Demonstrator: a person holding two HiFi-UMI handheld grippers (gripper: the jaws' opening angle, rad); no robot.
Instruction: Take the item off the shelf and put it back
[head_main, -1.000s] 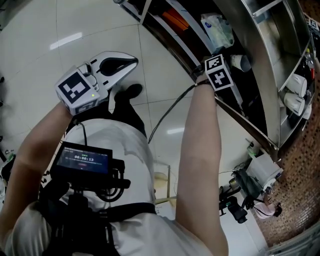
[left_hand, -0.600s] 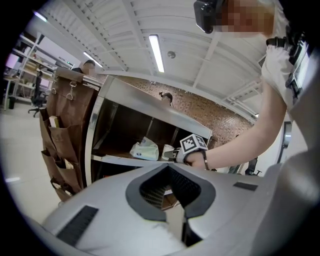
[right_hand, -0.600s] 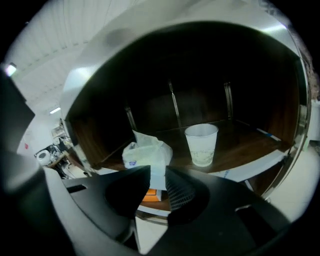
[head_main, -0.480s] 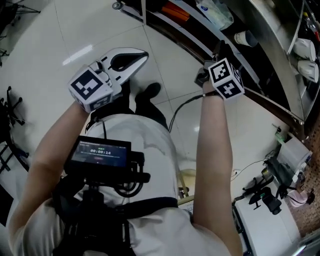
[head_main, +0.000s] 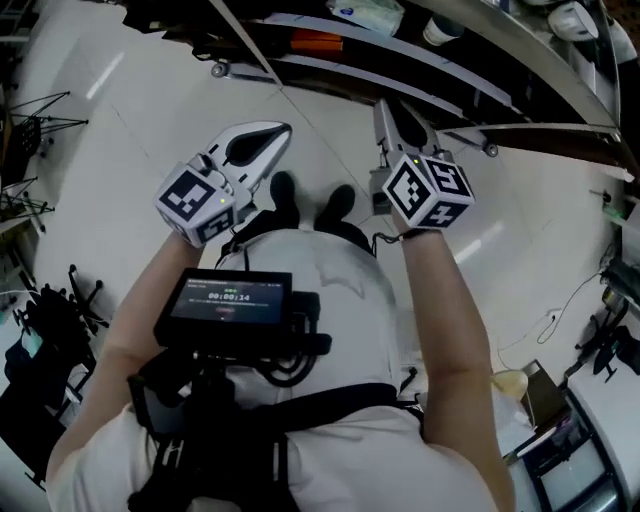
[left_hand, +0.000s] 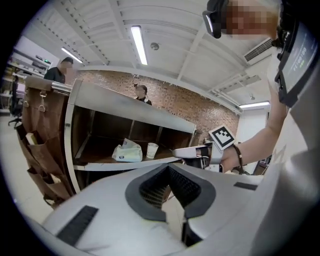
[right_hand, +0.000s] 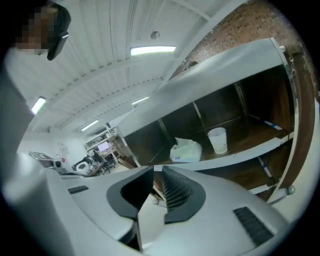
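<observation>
A white tissue pack (right_hand: 186, 150) and a white paper cup (right_hand: 218, 140) sit side by side on the metal shelf (right_hand: 250, 150); both also show in the left gripper view, the pack (left_hand: 127, 151) left of the cup (left_hand: 151, 150). My right gripper (right_hand: 156, 170) hangs in front of the shelf, well short of them; its jaws are closing, a narrow gap remains and nothing is between them. In the head view the right gripper (head_main: 385, 105) points at the shelf (head_main: 420, 70). My left gripper (head_main: 285, 128) is level beside it, shut and empty (left_hand: 168, 168).
The shelf unit stands on casters (head_main: 218, 70) and an orange item (head_main: 315, 42) lies on a lower level. A brown hanging organizer (left_hand: 45, 150) flanks its left side. Tripods (head_main: 30, 130) stand at the left. A monitor (head_main: 228, 305) rides on the person's chest.
The right arm has drawn back from the shelf toward the body. Both grippers now sit side by side over the floor, and the shelf has slid to the top of the head view.
</observation>
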